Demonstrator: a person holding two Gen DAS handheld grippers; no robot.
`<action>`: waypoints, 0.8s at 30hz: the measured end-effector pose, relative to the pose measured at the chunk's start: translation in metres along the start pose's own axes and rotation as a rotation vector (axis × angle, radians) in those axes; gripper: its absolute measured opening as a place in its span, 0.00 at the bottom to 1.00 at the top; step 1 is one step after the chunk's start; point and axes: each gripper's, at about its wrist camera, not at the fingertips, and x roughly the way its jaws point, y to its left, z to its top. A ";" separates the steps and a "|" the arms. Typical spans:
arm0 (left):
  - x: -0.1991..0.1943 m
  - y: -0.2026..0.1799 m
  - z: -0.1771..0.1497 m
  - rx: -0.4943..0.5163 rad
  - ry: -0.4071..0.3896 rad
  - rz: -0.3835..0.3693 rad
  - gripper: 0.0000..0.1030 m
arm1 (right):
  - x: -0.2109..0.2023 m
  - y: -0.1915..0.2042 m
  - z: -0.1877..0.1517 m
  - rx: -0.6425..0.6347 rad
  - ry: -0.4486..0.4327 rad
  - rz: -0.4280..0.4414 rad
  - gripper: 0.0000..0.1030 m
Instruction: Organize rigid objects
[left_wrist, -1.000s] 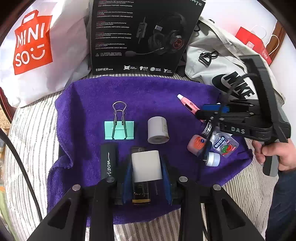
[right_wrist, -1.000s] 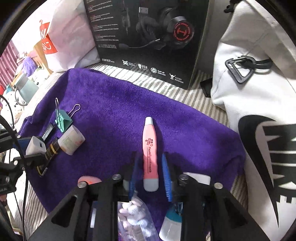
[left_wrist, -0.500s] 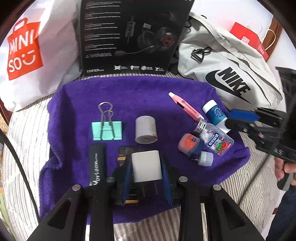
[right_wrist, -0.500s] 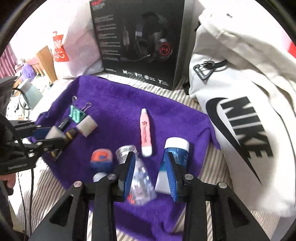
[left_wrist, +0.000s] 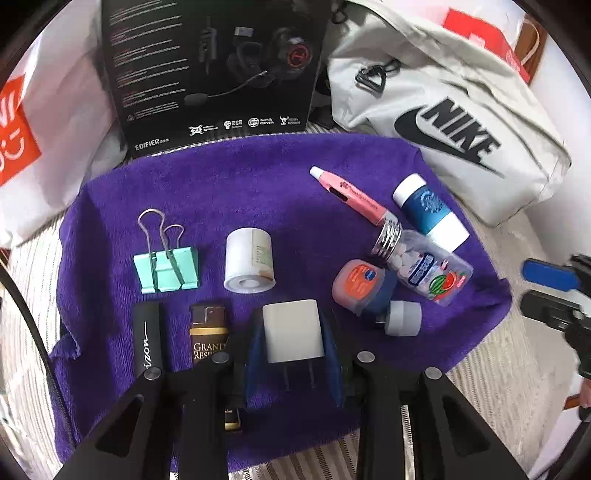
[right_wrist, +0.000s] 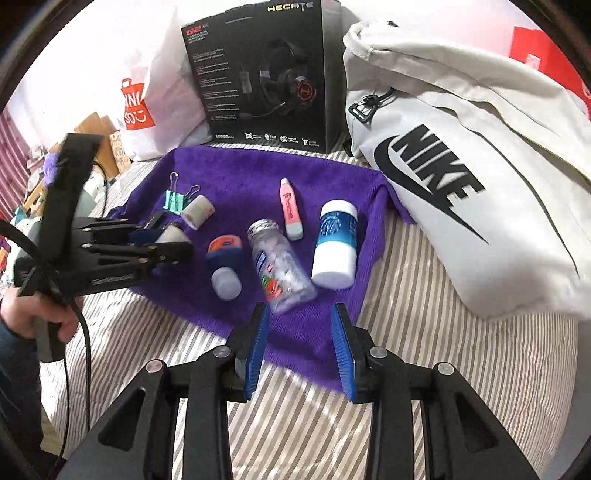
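My left gripper (left_wrist: 293, 332) is shut on a white charger plug (left_wrist: 293, 330), just above the near edge of the purple towel (left_wrist: 236, 184). On the towel lie a mint binder clip (left_wrist: 168, 267), a white tape roll (left_wrist: 249, 260), a black stick (left_wrist: 147, 338), a brown lighter (left_wrist: 208, 332), a pink highlighter (left_wrist: 349, 195), a blue-and-white bottle (right_wrist: 334, 243), a clear candy bottle (right_wrist: 280, 266) and an orange-lidded jar (right_wrist: 223, 254). My right gripper (right_wrist: 301, 321) is open and empty, over the towel's near right edge, short of the candy bottle.
A black headset box (left_wrist: 218, 70) stands behind the towel, with a white shopping bag (left_wrist: 44, 110) to its left and a grey Nike bag (left_wrist: 450, 122) to its right. Striped bedding (right_wrist: 406, 332) surrounds the towel. A person's hand (right_wrist: 22, 314) grips the left tool.
My right gripper has pulled back and up from the highlighter and bottles, its jaws wider. The left gripper has shifted right with the plug, from above the lighter to beside it.
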 end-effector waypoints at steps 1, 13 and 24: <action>0.002 -0.001 0.000 0.008 0.003 0.008 0.28 | -0.003 0.001 -0.002 0.002 -0.003 0.005 0.35; 0.004 -0.009 -0.007 0.035 0.001 0.011 0.40 | -0.029 0.014 -0.032 0.038 -0.002 0.011 0.43; -0.030 -0.017 -0.027 -0.001 -0.017 0.041 0.64 | -0.044 0.016 -0.063 0.134 0.017 -0.009 0.62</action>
